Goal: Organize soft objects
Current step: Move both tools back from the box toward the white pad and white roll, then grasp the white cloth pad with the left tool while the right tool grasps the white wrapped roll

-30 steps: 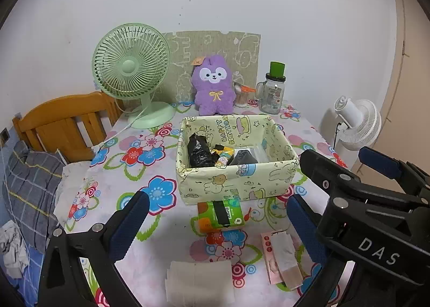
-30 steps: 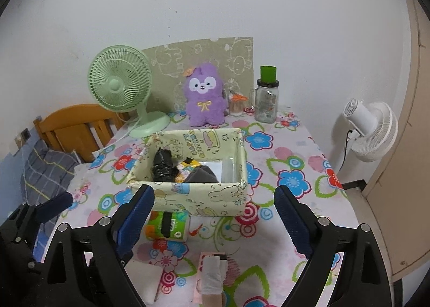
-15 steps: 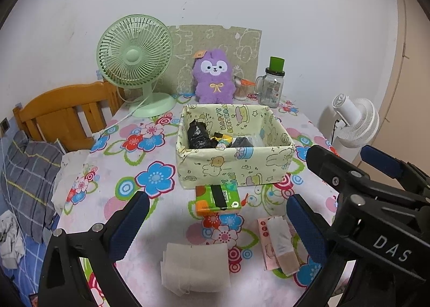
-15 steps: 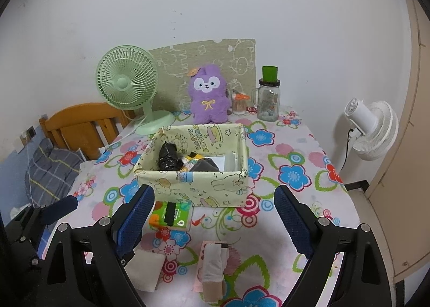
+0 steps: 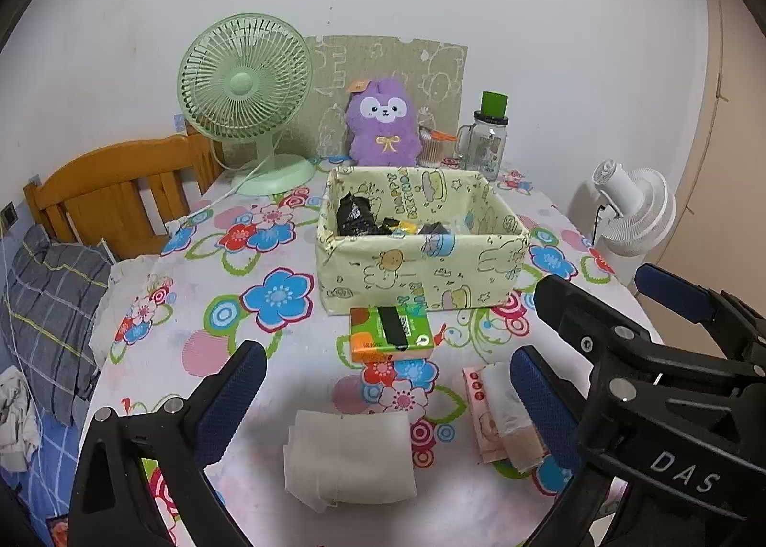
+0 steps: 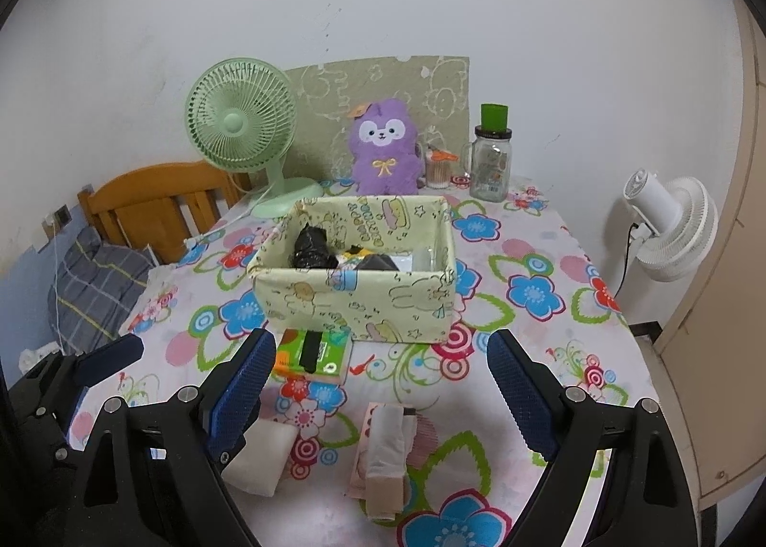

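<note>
A pale green fabric box [image 5: 421,269] [image 6: 354,302] with cartoon prints stands mid-table and holds black crumpled bags and small packets. In front of it lies an orange-green tissue pack [image 5: 390,331] [image 6: 313,350]. Nearer to me lie a folded white cloth [image 5: 349,456] [image 6: 261,456] and a pink packet with a beige cloth on it [image 5: 498,413] [image 6: 383,446]. A purple plush [image 5: 383,120] [image 6: 385,147] sits at the back. My left gripper [image 5: 385,374] hangs open above the white cloth, holding nothing. My right gripper [image 6: 380,360] is open over the pink packet, also empty.
A green desk fan [image 5: 244,87] and a glass jar with a green lid [image 5: 488,135] stand at the back of the flowered tablecloth [image 5: 215,269]. A wooden chair [image 5: 115,192] is at the left, a white fan [image 5: 632,211] off the right edge.
Both grippers have drawn back a little from the box and sunk slightly. The white cloth and the pink packet now show more fully between the fingers. Nothing on the table has moved.
</note>
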`<state>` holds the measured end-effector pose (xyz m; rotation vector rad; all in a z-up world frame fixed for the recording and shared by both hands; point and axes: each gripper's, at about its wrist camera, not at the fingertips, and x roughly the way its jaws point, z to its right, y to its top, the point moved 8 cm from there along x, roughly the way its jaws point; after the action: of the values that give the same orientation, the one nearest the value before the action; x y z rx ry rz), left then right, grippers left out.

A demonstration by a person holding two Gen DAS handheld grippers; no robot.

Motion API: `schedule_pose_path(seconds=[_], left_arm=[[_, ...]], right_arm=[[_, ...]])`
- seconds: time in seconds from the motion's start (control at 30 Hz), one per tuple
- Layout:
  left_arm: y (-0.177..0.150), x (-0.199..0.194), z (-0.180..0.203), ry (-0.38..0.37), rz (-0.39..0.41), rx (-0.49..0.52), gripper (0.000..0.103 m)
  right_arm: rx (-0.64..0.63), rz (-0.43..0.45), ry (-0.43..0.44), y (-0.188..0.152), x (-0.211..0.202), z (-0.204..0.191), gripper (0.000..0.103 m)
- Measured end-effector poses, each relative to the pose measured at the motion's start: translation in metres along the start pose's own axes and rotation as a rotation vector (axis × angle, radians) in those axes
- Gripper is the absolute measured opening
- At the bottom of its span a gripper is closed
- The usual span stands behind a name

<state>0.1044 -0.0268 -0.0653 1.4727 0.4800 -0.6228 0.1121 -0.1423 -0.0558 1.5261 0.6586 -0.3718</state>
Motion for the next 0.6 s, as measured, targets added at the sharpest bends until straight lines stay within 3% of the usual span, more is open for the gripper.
schedule_pose_path(seconds=[0.37,0.6], left_arm=[[-0.022,0.014,-0.008,0.029,-0.039,0.005,0.103],[-0.037,0.027,-0.013,0.038,-0.076,-0.004,0.103]], right_arm=[[-0.006,-0.045,0.018,-0.023,0.017,-0.009,0.08],[-0.016,-0.081,0.015,-0.039,0.031,-0.014,0.079]])
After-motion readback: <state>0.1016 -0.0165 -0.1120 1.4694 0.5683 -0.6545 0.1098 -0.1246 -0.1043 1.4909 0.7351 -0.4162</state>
